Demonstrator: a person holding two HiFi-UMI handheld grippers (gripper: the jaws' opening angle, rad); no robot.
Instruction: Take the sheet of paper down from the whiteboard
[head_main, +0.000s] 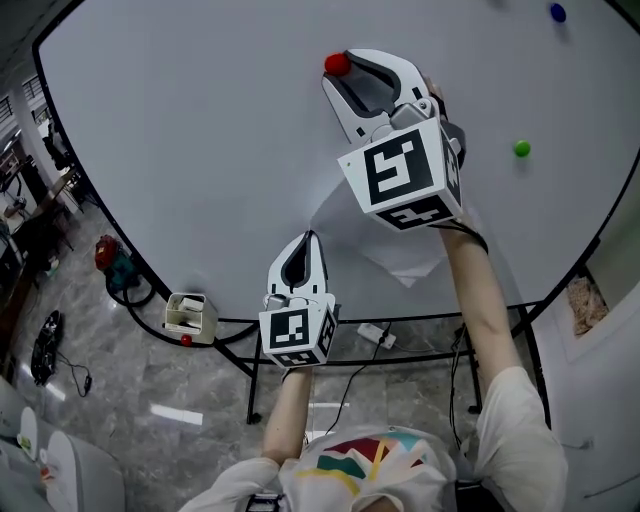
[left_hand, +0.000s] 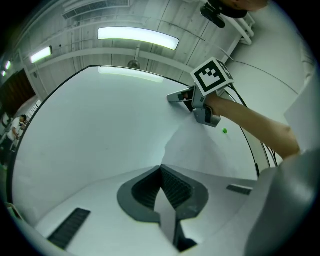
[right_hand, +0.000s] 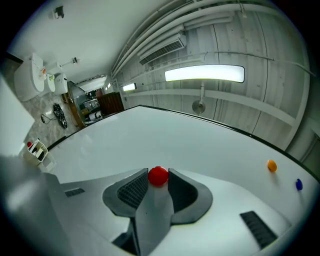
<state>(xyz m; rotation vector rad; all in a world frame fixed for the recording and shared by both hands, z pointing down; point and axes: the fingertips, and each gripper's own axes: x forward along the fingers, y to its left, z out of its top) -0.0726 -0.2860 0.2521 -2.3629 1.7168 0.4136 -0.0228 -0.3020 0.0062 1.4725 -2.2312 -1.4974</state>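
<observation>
The sheet of paper (head_main: 395, 250) hung against the whiteboard (head_main: 200, 120), its edge pinched in the low left gripper (head_main: 305, 240)'s closed jaws. Higher up, on an outstretched arm, the right gripper (head_main: 345, 72)'s jaws clamped a red magnet (head_main: 337, 64).

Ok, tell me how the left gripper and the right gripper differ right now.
The left gripper has its fingers shut tight on the sheet of paper; the right gripper has its fingers wider apart, closed round the red magnet. The left gripper is lower on the whiteboard than the right gripper. Both are white and hand-held.
</observation>
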